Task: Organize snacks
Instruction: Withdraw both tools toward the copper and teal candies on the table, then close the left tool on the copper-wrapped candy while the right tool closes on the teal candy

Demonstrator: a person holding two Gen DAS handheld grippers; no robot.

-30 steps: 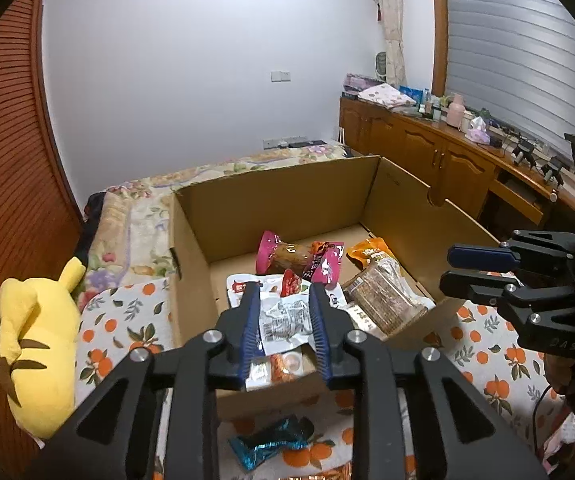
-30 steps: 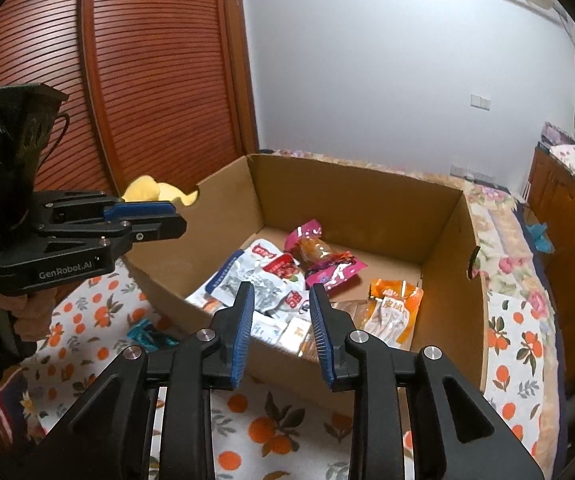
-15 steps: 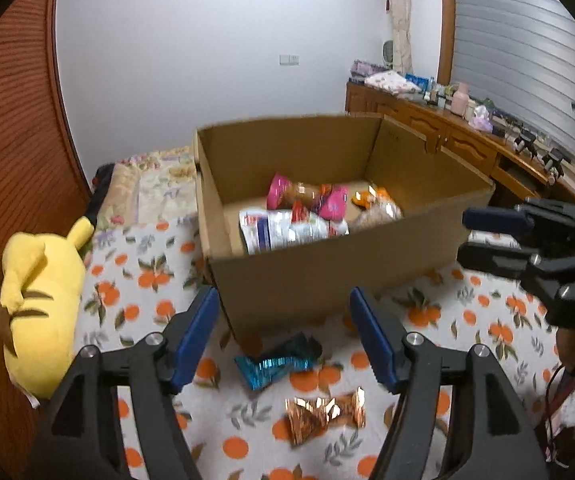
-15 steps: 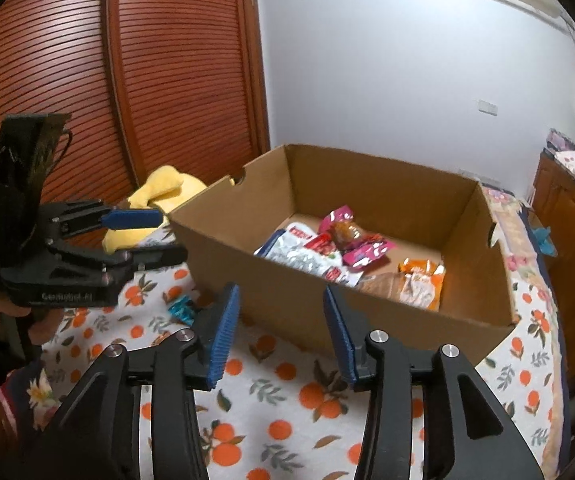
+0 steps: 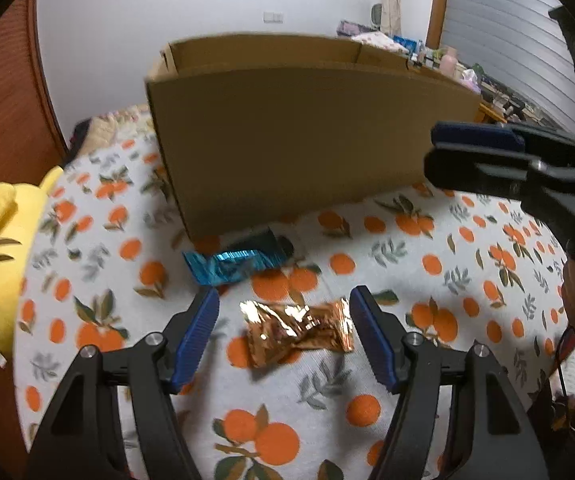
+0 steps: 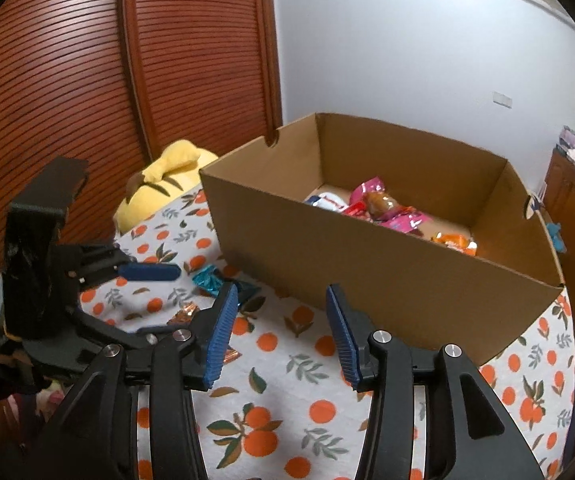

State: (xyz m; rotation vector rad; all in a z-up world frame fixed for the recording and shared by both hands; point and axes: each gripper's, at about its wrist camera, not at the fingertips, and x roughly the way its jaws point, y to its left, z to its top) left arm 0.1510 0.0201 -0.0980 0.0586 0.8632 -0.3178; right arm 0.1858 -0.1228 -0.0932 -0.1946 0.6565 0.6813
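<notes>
Left wrist view: your left gripper (image 5: pixel 284 326) is spread wide and holds nothing. The gold-wrapped snack (image 5: pixel 297 326) lies on the orange-print bedspread (image 5: pixel 467 280) directly between the fingers, its long axis running finger to finger, so a plain close would pinch it end to end rather than across its waist. The blue-wrapped snack (image 5: pixel 231 264) lies just beyond, against the foot of the cardboard box (image 5: pixel 307 136). Half a second ago this gripper stood higher and looked into the box; it has since dropped until the box wall blocks the contents. A second ago it was nearly closed above the box.

Right wrist view: your right gripper (image 6: pixel 279 332) is also open and empty, poised over bare bedspread near the box's front wall. Both loose snacks lie to its left, so the left gripper is plainly nearer. Several packets (image 6: pixel 379 210) already lie inside the box.
</notes>
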